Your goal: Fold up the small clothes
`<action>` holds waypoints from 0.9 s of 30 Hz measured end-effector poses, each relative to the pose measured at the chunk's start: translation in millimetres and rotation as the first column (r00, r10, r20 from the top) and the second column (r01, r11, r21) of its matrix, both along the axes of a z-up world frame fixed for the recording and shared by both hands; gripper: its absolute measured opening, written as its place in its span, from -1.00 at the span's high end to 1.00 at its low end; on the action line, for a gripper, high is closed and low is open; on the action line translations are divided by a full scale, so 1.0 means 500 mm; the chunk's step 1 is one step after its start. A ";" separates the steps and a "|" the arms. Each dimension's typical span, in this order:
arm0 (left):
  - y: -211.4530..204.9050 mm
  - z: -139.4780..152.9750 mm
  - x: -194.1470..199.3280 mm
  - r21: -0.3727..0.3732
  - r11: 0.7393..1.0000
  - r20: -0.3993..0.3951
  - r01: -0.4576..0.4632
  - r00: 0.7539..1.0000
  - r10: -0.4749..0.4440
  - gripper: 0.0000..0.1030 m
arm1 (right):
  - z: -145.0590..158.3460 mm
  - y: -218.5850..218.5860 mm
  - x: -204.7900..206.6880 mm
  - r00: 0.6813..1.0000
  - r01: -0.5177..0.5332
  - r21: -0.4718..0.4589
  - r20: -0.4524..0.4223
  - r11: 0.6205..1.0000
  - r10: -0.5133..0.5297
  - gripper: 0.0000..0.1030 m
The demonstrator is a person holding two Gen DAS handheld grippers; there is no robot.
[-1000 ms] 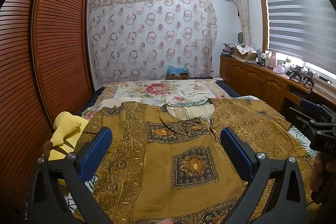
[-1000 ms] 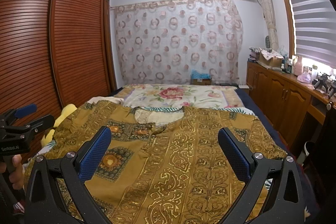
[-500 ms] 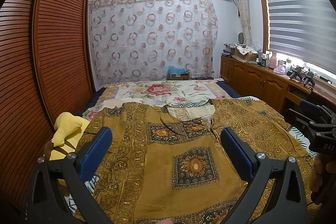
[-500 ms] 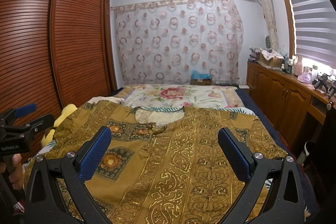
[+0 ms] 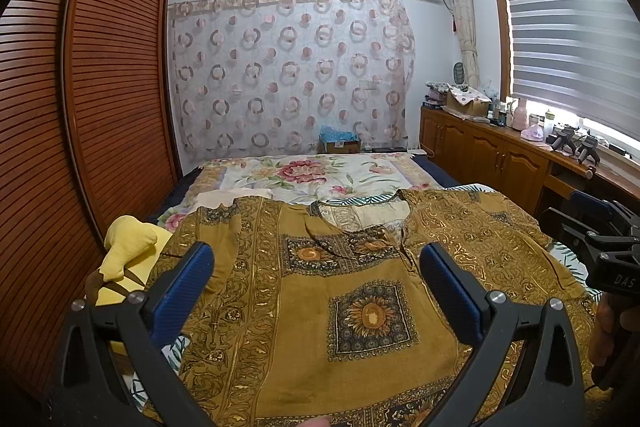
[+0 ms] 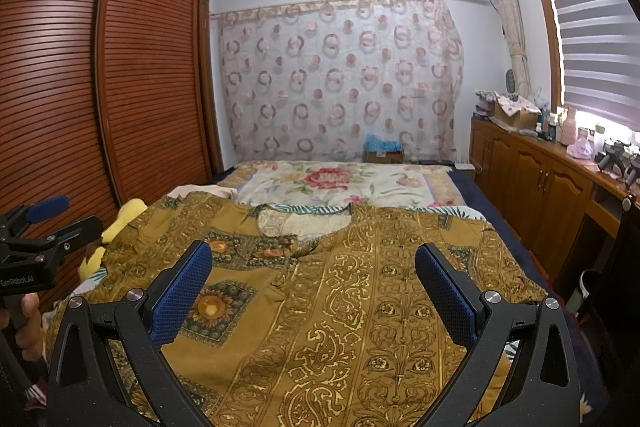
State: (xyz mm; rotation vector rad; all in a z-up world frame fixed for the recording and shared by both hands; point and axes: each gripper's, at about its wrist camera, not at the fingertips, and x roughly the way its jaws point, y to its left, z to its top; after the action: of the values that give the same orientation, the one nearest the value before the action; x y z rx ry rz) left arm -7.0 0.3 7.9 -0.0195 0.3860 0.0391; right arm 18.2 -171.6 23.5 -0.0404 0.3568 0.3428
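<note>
My left hand-held gripper is wide apart at the fingers, nothing between the blue pads; it hangs above the garment, not touching it. My right hand-held gripper is likewise spread wide and empty, above the same cloth.

The mustard-gold patterned top lies spread flat on the bed, front side up, neckline toward the far end, sleeves out to both sides. It covers the near half of the bed; the floral bedspread shows beyond the collar.

A yellow soft toy sits at the top's left sleeve, just beside the slatted wardrobe. In the left view, my right hand shows at the right edge, holding its handle. In the right view, my left hand shows at the left edge. Wooden bench under the window carries small bottles and boxes.
</note>
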 end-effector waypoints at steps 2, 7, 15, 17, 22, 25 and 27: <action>0.000 0.000 0.000 0.000 1.000 0.000 0.000 1.000 0.000 -1.00 | 0.000 0.000 0.000 1.000 0.000 0.000 0.001 1.000 0.000 -1.00; -0.001 0.000 0.000 0.002 1.000 0.000 0.000 1.000 0.000 -1.00 | 0.000 0.000 0.000 1.000 0.000 0.000 0.001 1.000 0.000 -1.00; -0.001 0.000 0.000 0.002 1.000 0.000 0.001 1.000 -0.001 -1.00 | -0.001 0.001 -0.001 1.000 0.000 0.000 0.002 1.000 0.000 -1.00; -0.002 0.000 0.000 0.004 1.000 -0.001 0.001 1.000 -0.001 -1.00 | -0.001 0.001 -0.002 1.000 0.000 0.001 0.001 1.000 0.000 -1.00; 0.000 0.002 -0.002 0.004 1.000 -0.001 0.002 1.000 -0.002 -1.00 | -0.002 0.002 -0.001 1.000 0.000 0.001 0.002 1.000 0.000 -1.00; -0.002 0.001 -0.002 0.005 1.000 -0.001 0.001 1.000 -0.001 -1.00 | -0.002 0.002 -0.001 1.000 -0.001 0.001 0.001 1.000 0.001 -1.00; -0.002 0.001 -0.002 0.004 1.000 -0.001 0.002 1.000 -0.002 -1.00 | -0.003 0.003 0.000 1.000 -0.001 0.001 0.002 1.000 0.001 -1.00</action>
State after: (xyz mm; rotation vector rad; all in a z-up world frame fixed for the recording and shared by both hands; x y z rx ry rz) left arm -8.1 -0.6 8.5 -0.0154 0.3868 0.0376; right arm 18.1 -170.3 22.1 -0.0399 0.3549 0.3435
